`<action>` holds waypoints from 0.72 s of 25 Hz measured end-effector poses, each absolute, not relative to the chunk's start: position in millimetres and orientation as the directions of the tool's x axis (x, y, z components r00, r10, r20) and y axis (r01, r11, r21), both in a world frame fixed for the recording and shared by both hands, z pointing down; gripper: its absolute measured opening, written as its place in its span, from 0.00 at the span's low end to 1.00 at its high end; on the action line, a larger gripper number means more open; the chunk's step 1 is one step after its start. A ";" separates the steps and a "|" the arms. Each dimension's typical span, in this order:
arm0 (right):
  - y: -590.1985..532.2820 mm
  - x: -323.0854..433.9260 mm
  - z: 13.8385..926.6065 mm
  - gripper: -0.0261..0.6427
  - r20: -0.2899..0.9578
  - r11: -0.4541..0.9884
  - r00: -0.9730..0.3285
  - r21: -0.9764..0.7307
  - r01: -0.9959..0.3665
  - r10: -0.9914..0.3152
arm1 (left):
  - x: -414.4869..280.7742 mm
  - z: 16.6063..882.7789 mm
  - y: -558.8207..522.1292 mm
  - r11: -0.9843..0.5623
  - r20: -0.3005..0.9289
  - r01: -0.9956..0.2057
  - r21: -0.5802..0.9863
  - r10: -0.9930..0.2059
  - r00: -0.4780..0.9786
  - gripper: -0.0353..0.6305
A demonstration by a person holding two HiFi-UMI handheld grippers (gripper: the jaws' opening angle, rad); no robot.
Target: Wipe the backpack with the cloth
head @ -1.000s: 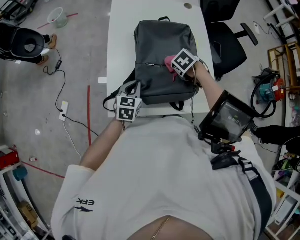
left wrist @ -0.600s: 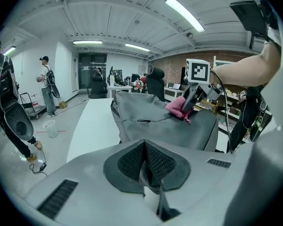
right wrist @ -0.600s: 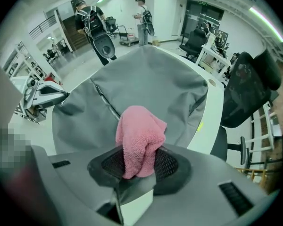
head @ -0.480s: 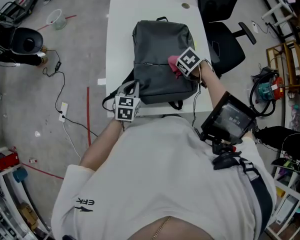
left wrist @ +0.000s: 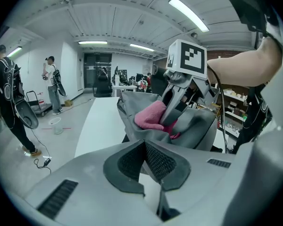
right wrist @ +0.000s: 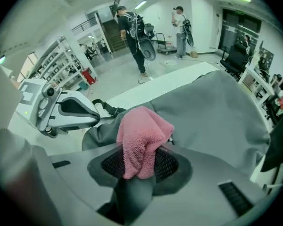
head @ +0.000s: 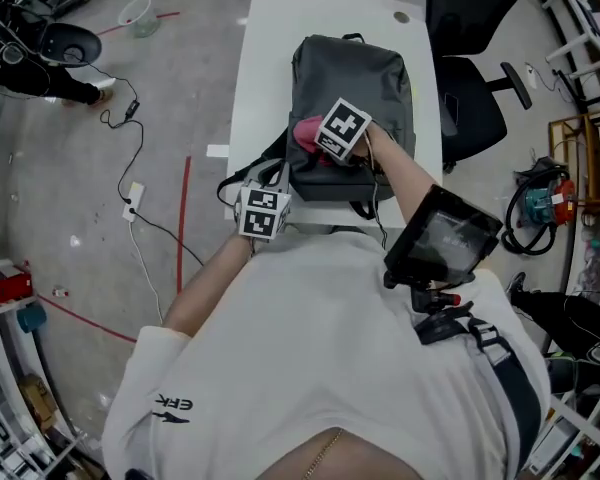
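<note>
Pink cloth (right wrist: 140, 134): pinched between right gripper (right wrist: 140, 160) jaws, pressed onto backpack (right wrist: 217, 112) for wiping.
Backpack: flat on desk (head: 265, 58), under and beyond those jaws.
Left gripper (left wrist: 144, 155): jaws closed, backpack just ahead of them, probably to steady it.

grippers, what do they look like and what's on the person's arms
The left gripper and the right gripper have pale grey shells with dark mesh-textured jaw pads. Each carries a white cube with black square markers. A thin dark cable runs along the right arm. The white shirt has short sleeves.
</note>
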State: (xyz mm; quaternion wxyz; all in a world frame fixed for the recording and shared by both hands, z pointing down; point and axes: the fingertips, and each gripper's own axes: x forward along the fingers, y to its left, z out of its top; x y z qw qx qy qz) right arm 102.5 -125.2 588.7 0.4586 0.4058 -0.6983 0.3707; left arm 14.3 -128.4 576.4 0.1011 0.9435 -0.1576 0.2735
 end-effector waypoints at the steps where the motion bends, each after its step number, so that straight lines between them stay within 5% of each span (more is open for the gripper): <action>1: -127.1 97.5 593.3 0.24 0.948 0.413 -0.237 -0.133 -0.901 -0.212 | 12.7 576.9 -126.9 -0.932 0.548 -0.346 0.109 -0.234 0.803 0.06; 10: -103.5 123.3 611.8 0.24 0.988 0.431 -0.104 -0.044 -0.901 -0.116 | 10.3 582.4 -119.9 -0.942 0.546 -0.313 0.122 -0.200 0.814 0.06; 18: -55.6 186.1 606.1 0.24 0.999 0.291 0.008 0.022 -0.957 -0.049 | 6.5 581.7 -121.8 -0.947 0.547 -0.295 0.123 -0.184 0.817 0.06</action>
